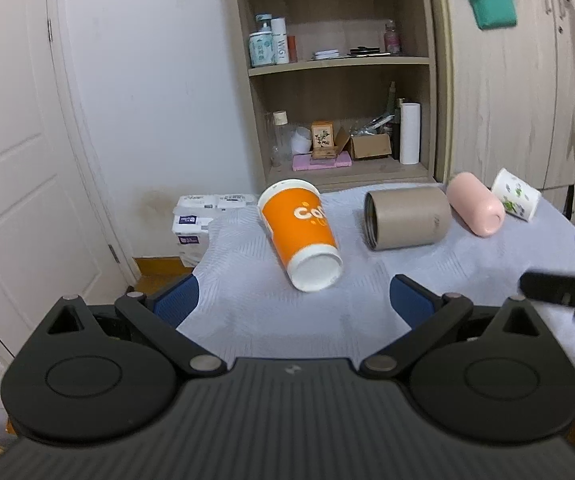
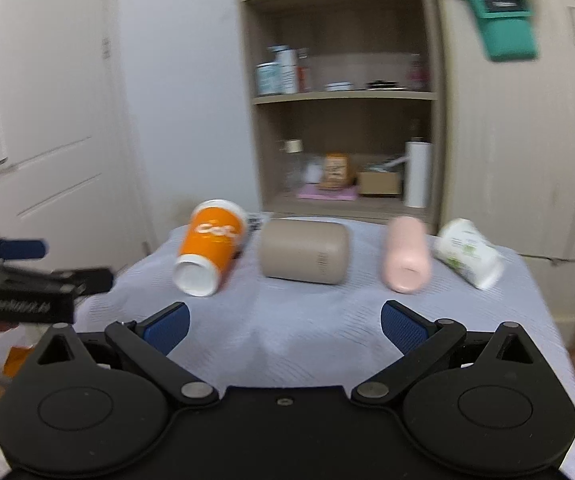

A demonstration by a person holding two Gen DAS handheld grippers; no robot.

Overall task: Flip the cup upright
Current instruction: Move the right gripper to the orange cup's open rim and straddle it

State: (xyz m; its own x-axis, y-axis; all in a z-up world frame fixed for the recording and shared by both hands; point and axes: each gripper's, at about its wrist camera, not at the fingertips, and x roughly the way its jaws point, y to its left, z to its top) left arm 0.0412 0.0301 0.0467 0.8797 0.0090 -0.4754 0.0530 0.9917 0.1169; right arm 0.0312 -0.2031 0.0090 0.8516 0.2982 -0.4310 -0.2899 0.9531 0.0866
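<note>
Several cups lie on their sides on a table under a pale blue cloth (image 1: 287,312): an orange paper cup (image 1: 299,232) (image 2: 209,246), a tan tumbler (image 1: 407,218) (image 2: 305,256), a pink cup (image 1: 475,208) (image 2: 405,260) and a white floral cup (image 1: 516,199) (image 2: 469,252). My left gripper (image 1: 293,300) is open and empty, just short of the orange cup's base. My right gripper (image 2: 285,326) is open and empty, in front of the tan tumbler. Each gripper shows at the edge of the other's view, the right one (image 1: 563,292) and the left one (image 2: 19,280).
A wooden shelf unit (image 1: 339,80) with bottles, boxes and a paper roll stands behind the table. A wardrobe (image 1: 507,100) is on the right, a white door (image 1: 15,160) on the left. Tissue packs (image 1: 199,220) sit beside the table's far left corner.
</note>
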